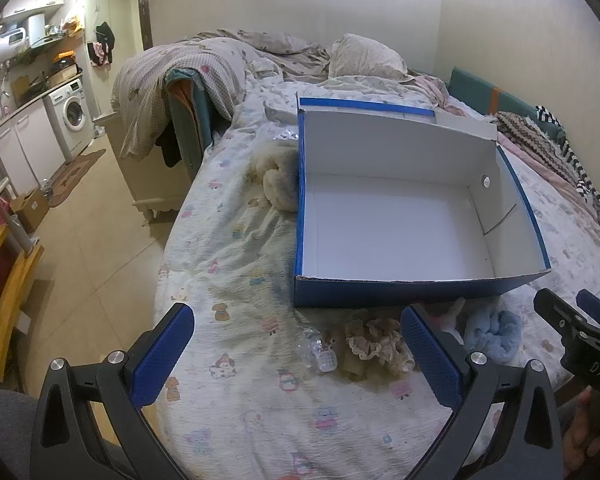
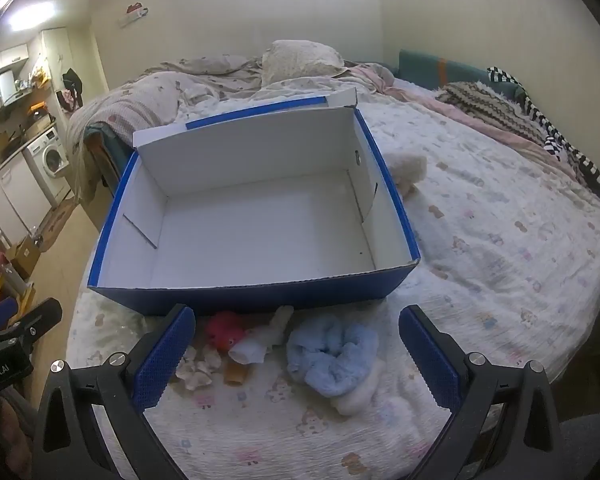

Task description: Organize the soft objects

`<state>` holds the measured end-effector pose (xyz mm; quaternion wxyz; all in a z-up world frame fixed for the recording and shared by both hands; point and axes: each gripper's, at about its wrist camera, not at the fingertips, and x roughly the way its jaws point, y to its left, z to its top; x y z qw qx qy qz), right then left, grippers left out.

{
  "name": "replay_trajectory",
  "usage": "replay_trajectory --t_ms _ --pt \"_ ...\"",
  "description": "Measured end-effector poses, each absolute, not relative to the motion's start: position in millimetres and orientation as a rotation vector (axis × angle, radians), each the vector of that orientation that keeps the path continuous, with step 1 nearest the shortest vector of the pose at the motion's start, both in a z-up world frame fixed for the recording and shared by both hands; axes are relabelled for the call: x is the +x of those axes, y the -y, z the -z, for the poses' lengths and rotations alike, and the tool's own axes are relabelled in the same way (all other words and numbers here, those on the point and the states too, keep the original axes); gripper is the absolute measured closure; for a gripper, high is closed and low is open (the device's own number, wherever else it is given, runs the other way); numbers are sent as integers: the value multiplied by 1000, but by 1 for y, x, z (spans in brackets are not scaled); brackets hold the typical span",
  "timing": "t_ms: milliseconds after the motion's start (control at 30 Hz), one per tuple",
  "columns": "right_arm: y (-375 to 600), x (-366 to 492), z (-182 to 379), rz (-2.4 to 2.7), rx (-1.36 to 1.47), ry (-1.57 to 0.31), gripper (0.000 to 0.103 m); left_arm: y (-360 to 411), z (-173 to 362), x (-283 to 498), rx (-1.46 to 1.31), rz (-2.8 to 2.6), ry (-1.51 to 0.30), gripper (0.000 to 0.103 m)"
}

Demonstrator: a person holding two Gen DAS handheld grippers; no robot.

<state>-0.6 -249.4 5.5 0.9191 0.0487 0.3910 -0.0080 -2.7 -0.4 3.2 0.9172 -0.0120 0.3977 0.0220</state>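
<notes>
Left wrist view: left gripper held above the near edge of the bed, blue-padded fingers spread wide with nothing between them; beyond them, a blue cardboard box with a white inside, resting on the printed sheet, top flap folded up at the far side; a beige lace-trimmed scrunchie crumpled on the sheet just in front of the box, between the fingertips in frame; a fluffy light-blue scrunchie just right of it, partly hidden behind the right finger; a small crinkled clear plastic piece beside the beige one; a cream fuzzy item lying against the box's left wall; right gripper visible at the right edge, jaw state not readable here; washing machine far off on the left.

Right wrist view: right gripper hovering over the same near edge, fingers parted wide and empty; light-blue scrunchie plush and bunched, lying on a white fluffy piece; a red soft item touching the box's front wall; a small white sock-like item between red and blue; beige lace scrunchie beside the left finger; cream fuzzy item outside the box's right wall; box interior bare white.
</notes>
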Motion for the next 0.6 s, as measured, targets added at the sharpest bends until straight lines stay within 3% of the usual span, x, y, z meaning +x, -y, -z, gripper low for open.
replay_trajectory --t_ms 600 --pt "249 -1 -6 15 98 -804 0 0 -3 -2 -24 -44 -819 0"
